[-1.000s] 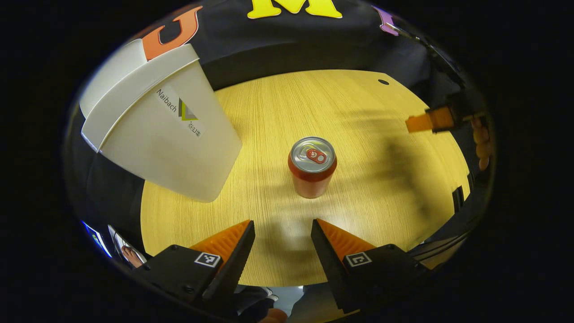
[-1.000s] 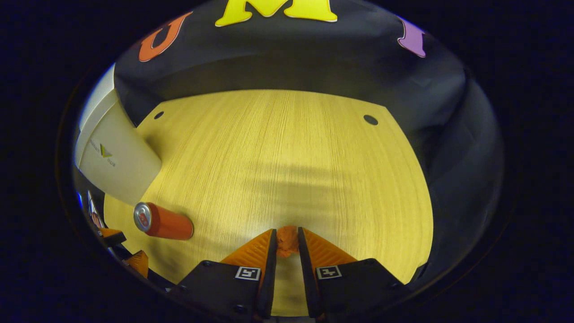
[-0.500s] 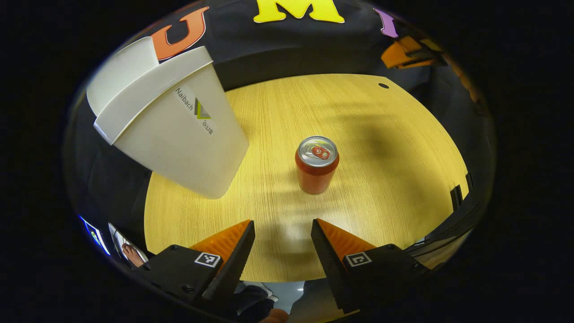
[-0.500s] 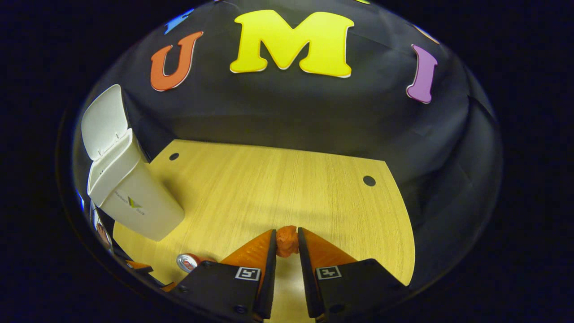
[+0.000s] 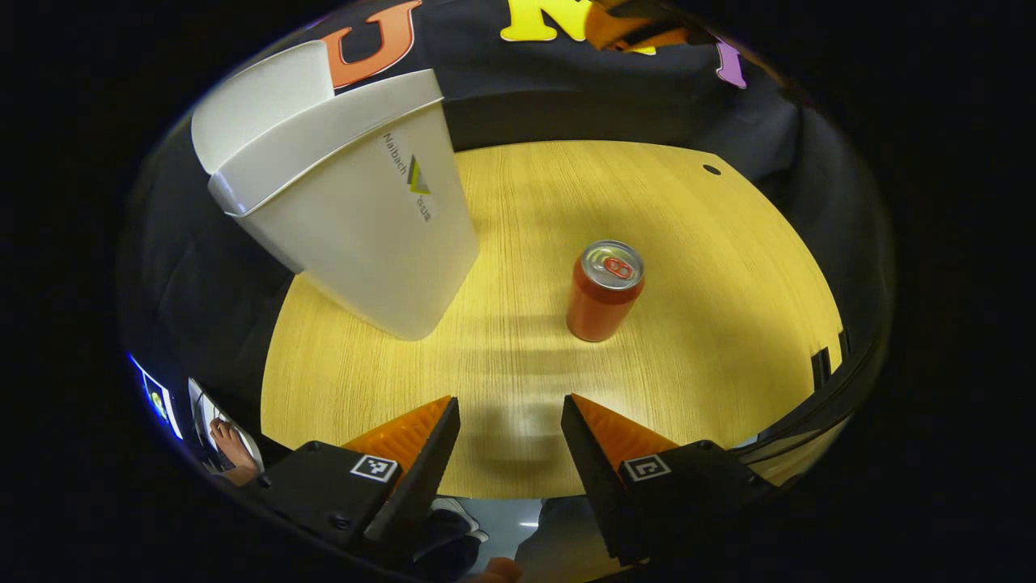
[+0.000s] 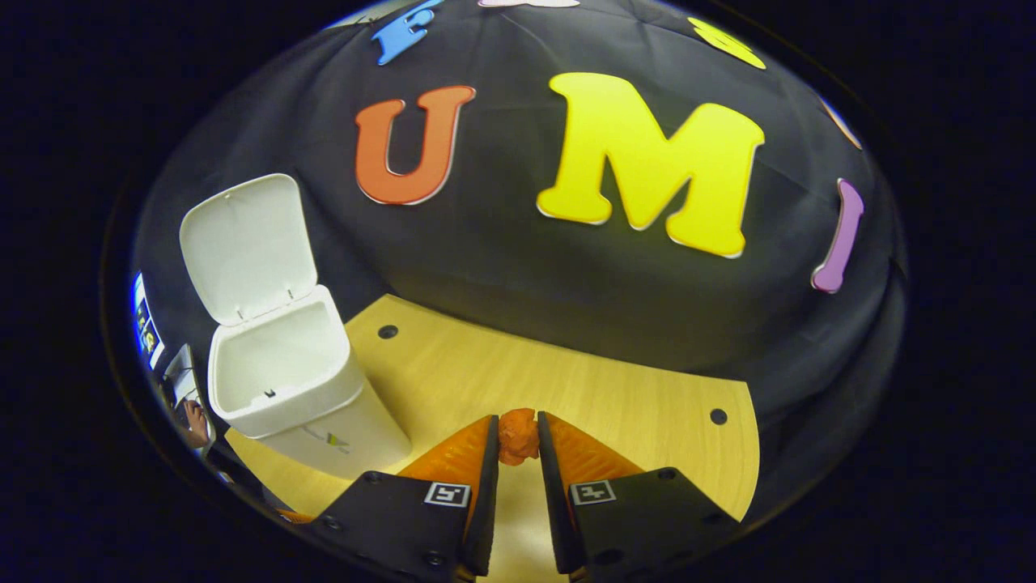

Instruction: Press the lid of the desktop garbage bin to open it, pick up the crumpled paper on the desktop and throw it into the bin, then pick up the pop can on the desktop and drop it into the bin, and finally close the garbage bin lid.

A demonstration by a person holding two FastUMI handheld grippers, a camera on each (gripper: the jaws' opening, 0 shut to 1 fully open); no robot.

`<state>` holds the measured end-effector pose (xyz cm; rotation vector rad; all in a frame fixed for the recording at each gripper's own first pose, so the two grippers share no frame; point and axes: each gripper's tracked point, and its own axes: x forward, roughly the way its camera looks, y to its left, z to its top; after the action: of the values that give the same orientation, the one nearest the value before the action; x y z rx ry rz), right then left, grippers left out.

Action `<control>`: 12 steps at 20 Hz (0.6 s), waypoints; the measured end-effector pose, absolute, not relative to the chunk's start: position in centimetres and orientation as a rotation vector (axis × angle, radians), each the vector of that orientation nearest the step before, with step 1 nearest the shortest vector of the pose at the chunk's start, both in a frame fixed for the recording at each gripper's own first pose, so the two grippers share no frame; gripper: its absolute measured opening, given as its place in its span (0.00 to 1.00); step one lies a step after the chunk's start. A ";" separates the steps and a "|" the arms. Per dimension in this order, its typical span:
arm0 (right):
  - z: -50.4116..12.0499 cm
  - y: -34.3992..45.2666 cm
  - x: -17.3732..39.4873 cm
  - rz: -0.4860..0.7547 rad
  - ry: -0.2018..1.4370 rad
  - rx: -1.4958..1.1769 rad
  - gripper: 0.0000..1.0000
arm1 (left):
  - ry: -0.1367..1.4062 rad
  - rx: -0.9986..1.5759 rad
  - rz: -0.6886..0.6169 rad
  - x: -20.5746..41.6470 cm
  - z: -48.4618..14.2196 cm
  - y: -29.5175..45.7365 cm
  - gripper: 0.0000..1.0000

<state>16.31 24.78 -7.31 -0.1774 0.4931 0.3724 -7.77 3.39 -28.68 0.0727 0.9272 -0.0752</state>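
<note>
At ten o'clock in the left gripper view stands one white bin [image 5: 356, 219], lid [image 5: 259, 101] flipped up, a small logo sticker on its front that I'll leave unread. One pop can [image 5: 605, 290] sits upright on the counter [image 5: 712, 324] at one o'clock, apart from the bin. Left tool [image 5: 508, 437] hangs spread, gripping nothing. Right tool [image 6: 516, 441] pinches one crumpled paper [image 6: 517, 433] between both fingers, bin at nine o'clock.

In the left gripper view, the can [image 5: 605, 290] stands on the table [image 5: 728, 324], right of the bin [image 5: 356, 219] (well apart).
</note>
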 end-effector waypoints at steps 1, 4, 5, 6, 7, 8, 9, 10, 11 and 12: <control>-6.8 26.7 16.0 0.402 0.480 -0.182 0.32 | 0.925 0.065 -0.071 -7.9 -28.6 3.7 0.86; -6.1 32.5 14.7 0.488 0.464 -0.193 0.30 | 0.914 0.037 -0.060 -8.4 -28.5 4.9 0.86; -6.0 34.5 14.2 0.518 0.459 -0.198 0.30 | 0.909 0.027 -0.059 -8.5 -28.4 5.2 0.86; -6.0 36.5 13.7 0.546 0.456 -0.203 0.30 | 0.902 0.019 -0.058 -8.5 -28.4 5.6 0.86; -6.1 38.2 13.1 0.573 0.456 -0.207 0.30 | 0.895 0.012 -0.058 -8.7 -28.3 6.0 0.86; -6.3 40.0 12.5 0.600 0.461 -0.211 0.30 | 0.890 0.003 -0.057 -8.9 -28.3 6.4 0.86; -6.7 42.0 11.9 0.630 0.467 -0.217 0.29 | 0.888 -0.005 -0.054 -9.1 -28.3 6.7 0.86; -6.9 43.7 11.1 0.660 0.468 -0.223 0.30 | 0.887 -0.011 -0.051 -9.4 -28.3 7.1 0.86; -7.1 45.1 10.5 0.680 0.466 -0.232 0.30 | 0.888 -0.014 -0.049 -9.6 -28.5 7.5 0.86; -7.2 46.5 10.0 0.701 0.467 -0.236 0.30 | 0.890 -0.012 -0.048 -9.8 -28.7 7.8 0.86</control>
<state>10.00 46.49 -7.24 -0.2362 0.4674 0.7009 -9.77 7.83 -28.69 -0.0120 0.8896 -0.0476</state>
